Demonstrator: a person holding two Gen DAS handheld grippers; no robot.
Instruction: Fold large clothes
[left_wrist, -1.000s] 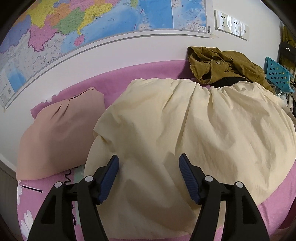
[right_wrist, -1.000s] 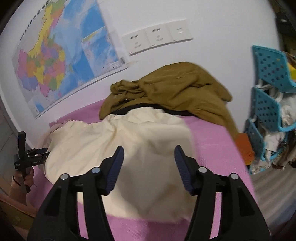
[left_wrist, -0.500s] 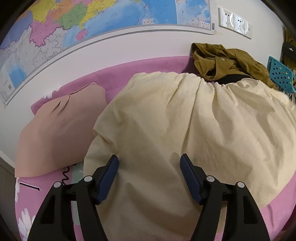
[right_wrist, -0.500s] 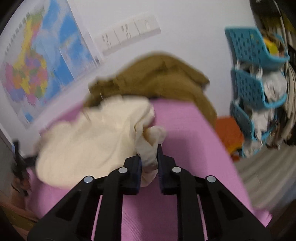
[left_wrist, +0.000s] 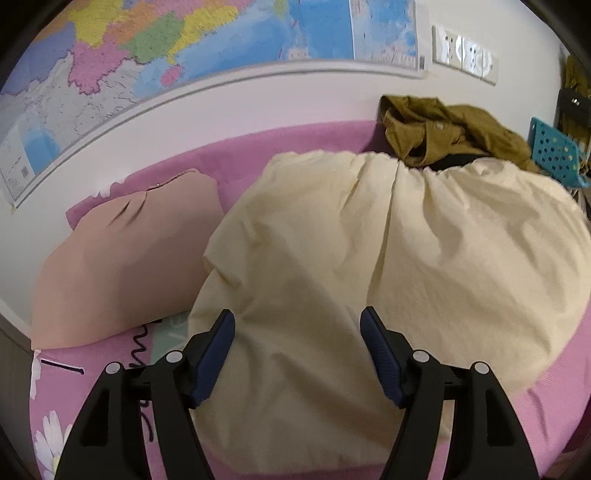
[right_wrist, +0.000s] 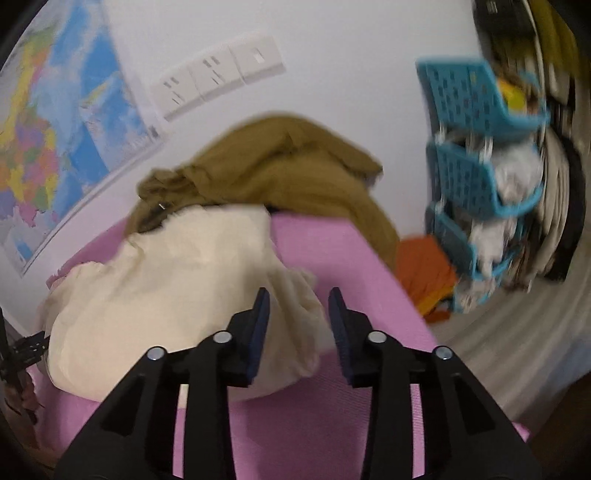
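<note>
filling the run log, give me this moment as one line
task: fold large clothes | left gripper: open above cream garment | right gripper: open, bunched cream edge between jaws | bed: pink | step: fold unfinished

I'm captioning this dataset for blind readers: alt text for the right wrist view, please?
The open right gripper straddles a bunched corner of a cream garment on a pink bed. Behind lie an olive jacket, a wall map and blue baskets, blurred.

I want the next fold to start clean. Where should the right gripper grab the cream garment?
Probably the bunched corner of the cream garment lying on the pink bedspread, directly between the open right gripper fingers. It stands proud of the flat cloth; come straight forward and down from the bed's near edge.
</note>
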